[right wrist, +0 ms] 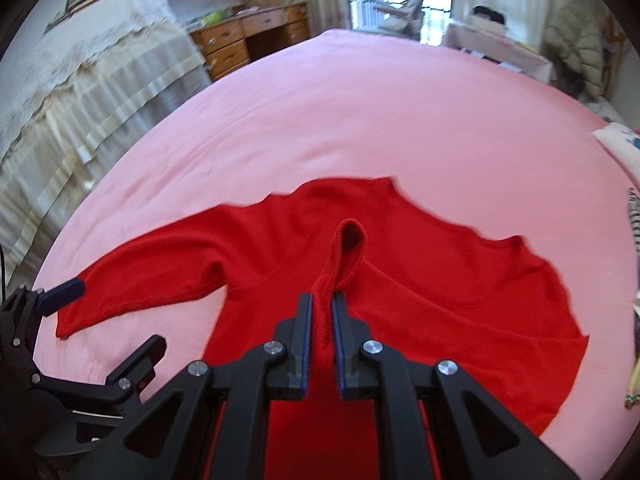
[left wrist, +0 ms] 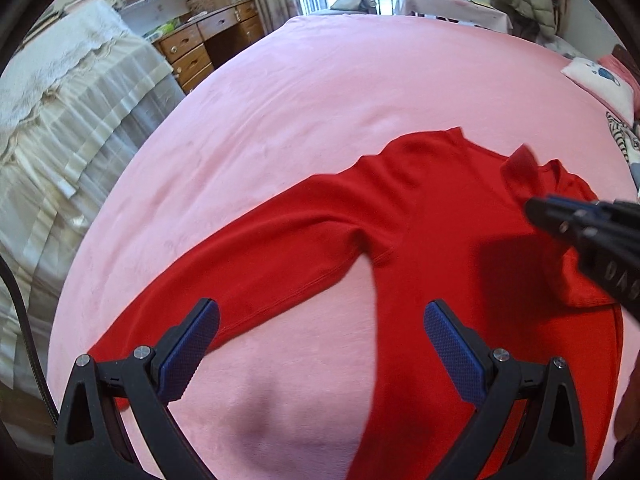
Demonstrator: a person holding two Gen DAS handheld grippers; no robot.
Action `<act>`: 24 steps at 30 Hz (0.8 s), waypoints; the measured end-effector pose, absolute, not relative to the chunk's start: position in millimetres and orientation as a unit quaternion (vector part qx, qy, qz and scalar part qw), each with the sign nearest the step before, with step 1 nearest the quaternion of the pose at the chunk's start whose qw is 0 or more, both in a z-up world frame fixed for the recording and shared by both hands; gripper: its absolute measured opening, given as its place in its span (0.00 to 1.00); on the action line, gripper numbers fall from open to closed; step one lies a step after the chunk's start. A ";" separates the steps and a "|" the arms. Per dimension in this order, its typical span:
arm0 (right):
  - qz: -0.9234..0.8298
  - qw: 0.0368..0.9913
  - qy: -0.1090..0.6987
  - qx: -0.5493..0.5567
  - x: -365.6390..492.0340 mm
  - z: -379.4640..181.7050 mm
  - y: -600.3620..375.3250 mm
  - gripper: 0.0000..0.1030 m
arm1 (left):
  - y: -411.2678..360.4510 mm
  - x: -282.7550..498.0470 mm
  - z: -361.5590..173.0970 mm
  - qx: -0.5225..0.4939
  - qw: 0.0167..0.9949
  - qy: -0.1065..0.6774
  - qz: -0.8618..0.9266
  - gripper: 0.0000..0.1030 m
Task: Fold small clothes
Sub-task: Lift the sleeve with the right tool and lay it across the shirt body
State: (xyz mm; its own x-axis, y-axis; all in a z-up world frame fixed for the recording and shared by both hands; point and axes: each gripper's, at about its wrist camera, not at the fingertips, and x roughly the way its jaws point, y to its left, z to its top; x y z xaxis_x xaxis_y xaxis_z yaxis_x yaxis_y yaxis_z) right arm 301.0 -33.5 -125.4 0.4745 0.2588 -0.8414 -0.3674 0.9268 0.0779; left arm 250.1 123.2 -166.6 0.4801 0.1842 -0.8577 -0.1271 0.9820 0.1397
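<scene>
My shirt (right wrist: pixel 400 248) is lying spread on the bed (right wrist: pixel 360 120), one sleeve (left wrist: pixel 224 272) reaching out leftward. My left gripper (left wrist: pixel 322 340) is hovering near that sleeve; my right gripper (right wrist: pixel 322 320) is pinching a fold over the shirt's middle.

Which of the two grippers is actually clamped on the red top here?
The right gripper: its jaws pinch a raised cuff of the red top. The left gripper is open above the other sleeve, holding nothing.

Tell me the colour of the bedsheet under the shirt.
Pink bedsheet, plain, clearest in the left wrist view.
</scene>
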 end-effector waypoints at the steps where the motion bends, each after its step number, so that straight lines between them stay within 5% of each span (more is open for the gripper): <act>1: 0.187 0.853 0.483 -0.060 301.5 -130.7 -25.9 0.09 | 126.5 249.9 -169.3 0.027 0.860 0.502 0.091 0.99; 10: 0.194 0.841 0.496 -0.090 310.1 -157.2 15.4 0.17 | 138.4 254.9 -194.9 0.025 0.853 0.514 0.090 0.99; 15: 0.199 0.843 0.494 -0.074 309.8 -156.7 5.1 0.47 | 138.0 261.4 -204.0 0.020 0.851 0.520 0.076 0.99; 24: 0.150 0.870 0.468 -0.048 301.8 -110.4 -97.2 0.47 | 110.2 289.8 -202.9 0.026 0.853 0.522 0.005 0.99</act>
State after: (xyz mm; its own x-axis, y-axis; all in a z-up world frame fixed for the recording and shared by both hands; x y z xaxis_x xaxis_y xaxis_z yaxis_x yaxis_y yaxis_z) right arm 301.8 -97.2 -110.4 0.5181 0.2154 -0.8278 -0.3051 0.9506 0.0565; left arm 289.8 110.2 -202.9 0.4549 0.0360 -0.8898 0.0178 0.9986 0.0495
